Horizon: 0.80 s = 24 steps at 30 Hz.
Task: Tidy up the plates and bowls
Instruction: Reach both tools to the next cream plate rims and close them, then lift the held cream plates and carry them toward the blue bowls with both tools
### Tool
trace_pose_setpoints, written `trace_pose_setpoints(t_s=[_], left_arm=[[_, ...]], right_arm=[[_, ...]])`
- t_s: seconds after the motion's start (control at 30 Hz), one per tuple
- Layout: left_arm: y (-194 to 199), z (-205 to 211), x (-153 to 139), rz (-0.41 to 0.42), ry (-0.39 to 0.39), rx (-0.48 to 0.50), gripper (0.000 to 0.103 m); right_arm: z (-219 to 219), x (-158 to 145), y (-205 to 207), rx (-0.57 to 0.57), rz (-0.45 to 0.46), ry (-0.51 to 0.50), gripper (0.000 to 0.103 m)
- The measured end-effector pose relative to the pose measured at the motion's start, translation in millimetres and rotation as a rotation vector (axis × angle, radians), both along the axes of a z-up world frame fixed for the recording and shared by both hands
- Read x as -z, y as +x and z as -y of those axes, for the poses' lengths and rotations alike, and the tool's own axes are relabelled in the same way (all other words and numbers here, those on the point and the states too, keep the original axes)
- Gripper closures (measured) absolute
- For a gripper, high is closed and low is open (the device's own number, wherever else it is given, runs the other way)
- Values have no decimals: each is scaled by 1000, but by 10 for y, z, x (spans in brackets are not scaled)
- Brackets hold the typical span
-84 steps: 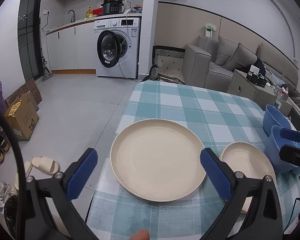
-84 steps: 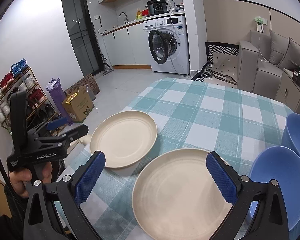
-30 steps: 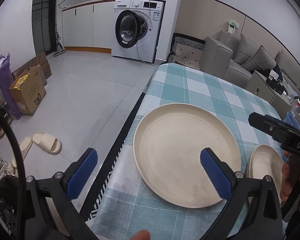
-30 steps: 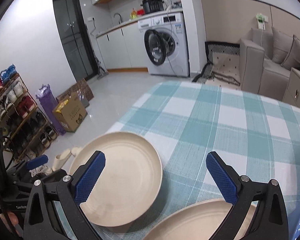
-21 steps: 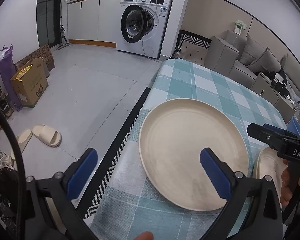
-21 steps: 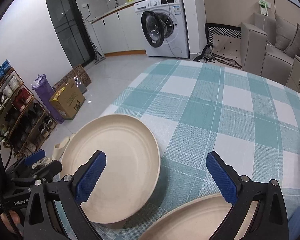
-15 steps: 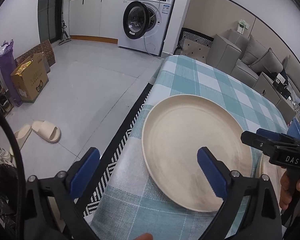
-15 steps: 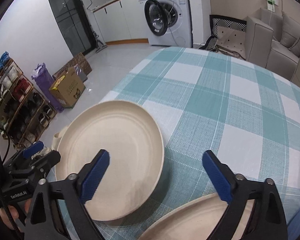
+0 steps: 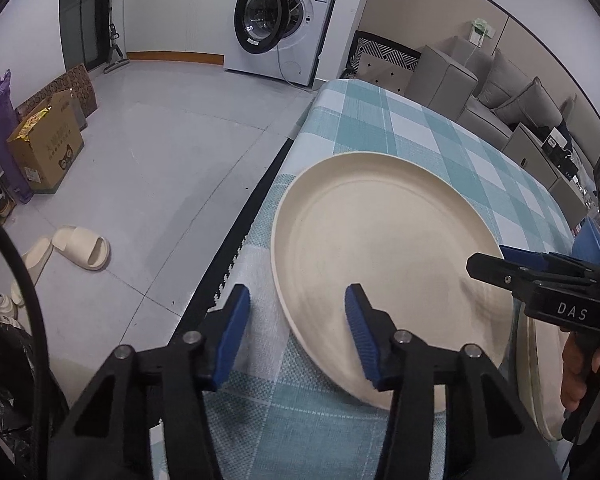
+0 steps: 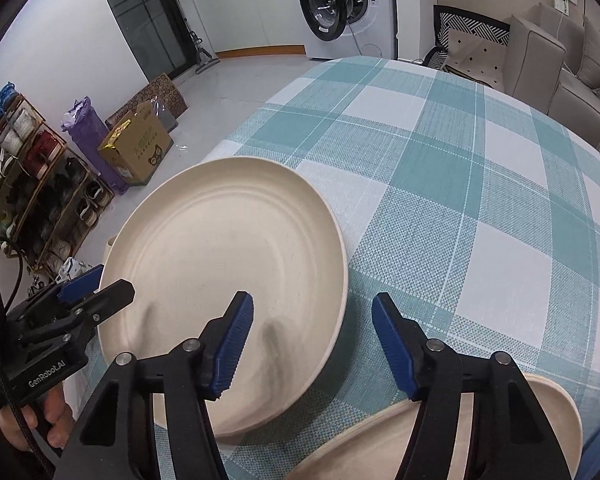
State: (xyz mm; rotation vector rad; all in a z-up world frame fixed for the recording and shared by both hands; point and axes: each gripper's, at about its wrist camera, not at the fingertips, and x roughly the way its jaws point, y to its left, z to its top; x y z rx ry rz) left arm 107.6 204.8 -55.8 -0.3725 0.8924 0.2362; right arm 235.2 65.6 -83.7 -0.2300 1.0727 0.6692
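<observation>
Straddling plate rims, jaws closing

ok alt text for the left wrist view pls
The left gripper, jaws closing, straddles the near-left rim of a large cream plate on a teal checked tablecloth. The right gripper reaches over the plate's right rim; a washing machine stands behind.

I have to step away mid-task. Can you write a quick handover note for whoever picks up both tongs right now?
Left tongs: closing astride the large cream plate's left rim, not yet gripping.
Right tongs: closing astride its right rim, not yet gripping.
The plate lies flat on the checked tablecloth; the second cream plate lies to its right.
Done: nothing stacked yet.
Left: finish the grip, lift, stack plates.
</observation>
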Motion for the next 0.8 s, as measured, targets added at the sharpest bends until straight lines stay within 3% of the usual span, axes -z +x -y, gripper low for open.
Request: trace_pose_setpoints(t_s=[0.17,0.4,0.6,0.8], left_arm=[[-6,29,2,-4,8,22,71],[-9,53,-9,-9,34,32,79],[-26,28,-12,-6,33,30,82],[-43,37,-43,5,49,31,82]], right_arm=[[-16,0,-31,-13,3,-1,49],[-49,4,-77,-24,18,-22,64],[-14,-4,-74,-9,22,-28,72],[-2,-19,-77,0,26,-25,73]])
